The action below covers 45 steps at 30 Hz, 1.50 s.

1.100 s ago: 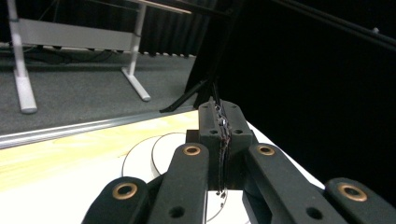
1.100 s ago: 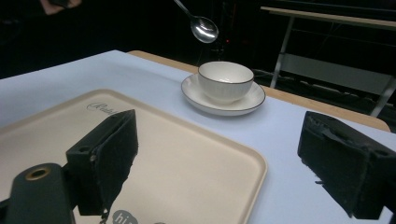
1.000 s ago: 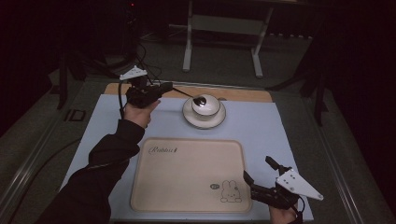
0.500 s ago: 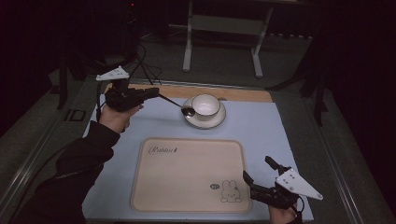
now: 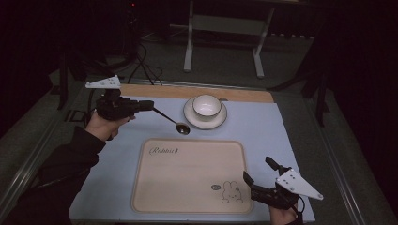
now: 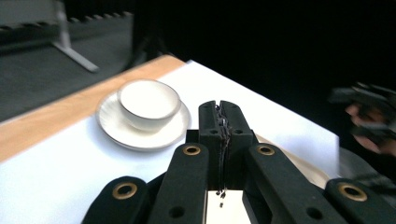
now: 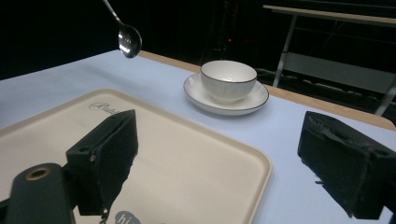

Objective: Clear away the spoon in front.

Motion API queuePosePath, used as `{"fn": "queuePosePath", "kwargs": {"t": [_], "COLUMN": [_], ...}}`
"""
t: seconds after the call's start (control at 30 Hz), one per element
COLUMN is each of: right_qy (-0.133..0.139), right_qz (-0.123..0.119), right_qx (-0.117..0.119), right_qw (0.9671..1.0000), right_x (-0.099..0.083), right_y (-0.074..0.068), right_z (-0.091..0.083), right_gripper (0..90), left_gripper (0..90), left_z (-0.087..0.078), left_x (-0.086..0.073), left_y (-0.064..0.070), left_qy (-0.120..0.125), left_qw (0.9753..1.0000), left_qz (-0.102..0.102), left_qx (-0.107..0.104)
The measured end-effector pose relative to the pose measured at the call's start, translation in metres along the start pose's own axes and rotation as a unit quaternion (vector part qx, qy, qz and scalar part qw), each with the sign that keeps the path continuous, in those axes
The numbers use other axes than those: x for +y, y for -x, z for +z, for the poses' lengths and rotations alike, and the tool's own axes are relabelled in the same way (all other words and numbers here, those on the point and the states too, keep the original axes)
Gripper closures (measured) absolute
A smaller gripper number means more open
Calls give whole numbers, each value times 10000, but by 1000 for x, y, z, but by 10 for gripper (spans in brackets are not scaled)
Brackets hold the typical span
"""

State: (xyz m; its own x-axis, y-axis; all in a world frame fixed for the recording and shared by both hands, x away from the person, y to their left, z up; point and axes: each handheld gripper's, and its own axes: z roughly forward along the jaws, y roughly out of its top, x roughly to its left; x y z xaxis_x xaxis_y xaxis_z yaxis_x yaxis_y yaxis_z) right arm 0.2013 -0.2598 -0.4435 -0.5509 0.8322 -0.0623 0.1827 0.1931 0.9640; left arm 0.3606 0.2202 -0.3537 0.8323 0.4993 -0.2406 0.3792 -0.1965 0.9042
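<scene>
Spoon (image 5: 170,121) in left hand-held gripper (image 5: 145,106), aloft beside cup (image 5: 207,105).

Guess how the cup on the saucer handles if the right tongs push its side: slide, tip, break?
The cup sits loose on its saucer, so it would probably skate across the glossy glaze rather than stay put. It looks low and wide, so tipping seems unlikely. Both look like ceramic: stiff, likely fragile if knocked off. The right tongs are open, apart from it.
</scene>
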Motion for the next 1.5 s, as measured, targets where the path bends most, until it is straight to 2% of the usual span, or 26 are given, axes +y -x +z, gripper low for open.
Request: {"fn": "queuePosePath", "kwargs": {"t": [0.13,0.3,0.43,0.6,0.67,0.9,1.0,1.03,1.07,1.13,1.23,1.27,1.33,1.37,1.4,1.43,1.5], "right_qy": [-22,-25,-26,-26,-33,-60,-70,-78,-80,-83,-83,-85,-91,-91,-91,-102,-105], "right_qz": [2,-4,1,-36,-39,-24,-14,-6,-12,-17,-11,-5,0,0,-1,-1,-1], "right_qx": [22,20,21,17,18,26,41,48,50,51,52,55,59,59,63,74,78], "right_qw": [10000,10000,10000,10000,10000,10000,10000,10000,10000,10000,10000,9999,9999,9999,9999,9999,9999], "right_x": [0,0,0,0,0,0,-1,-1,-1,-1,-1,-1,-1,-1,-1,-1,-1], "right_y": [0,-1,0,-2,-1,-1,-1,-1,-1,-1,-1,-1,0,0,0,0,0], "right_z": [1,2,1,1,1,2,3,3,3,3,3,3,3,3,4,4,4], "right_gripper": [121,121,121,121,121,121,121,121,121,121,121,121,122,122,121,121,121], "left_gripper": [896,896,896,896,895,895,894,894,894,894,895,895,895,894,894,895,894], "left_z": [-3,-4,-4,0,3,17,23,25,27,30,33,34,36,36,39,41,46], "left_x": [-3,-4,-5,-8,-9,-16,-18,-19,-20,-21,-23,-24,-24,-24,-24,-25,-26], "left_y": [-1,-2,0,0,-1,0,3,3,4,6,7,7,8,8,9,10,10], "left_qy": [-54,-270,-382,-616,-751,-1291,-1480,-1557,-1622,-1786,-1940,-1953,-2013,-2013,-2127,-2176,-2331], "left_qw": [9999,9991,9985,9962,9945,9862,9816,9792,9779,9734,9689,9685,9660,9660,9616,9603,9551], "left_qz": [29,92,197,185,177,180,201,210,236,268,306,307,309,309,323,352,375], "left_qx": [-112,-324,-353,-585,-707,-1017,-1191,-1281,-1297,-1407,-1508,-1513,-1591,-1591,-1705,-1708,-1793]}}
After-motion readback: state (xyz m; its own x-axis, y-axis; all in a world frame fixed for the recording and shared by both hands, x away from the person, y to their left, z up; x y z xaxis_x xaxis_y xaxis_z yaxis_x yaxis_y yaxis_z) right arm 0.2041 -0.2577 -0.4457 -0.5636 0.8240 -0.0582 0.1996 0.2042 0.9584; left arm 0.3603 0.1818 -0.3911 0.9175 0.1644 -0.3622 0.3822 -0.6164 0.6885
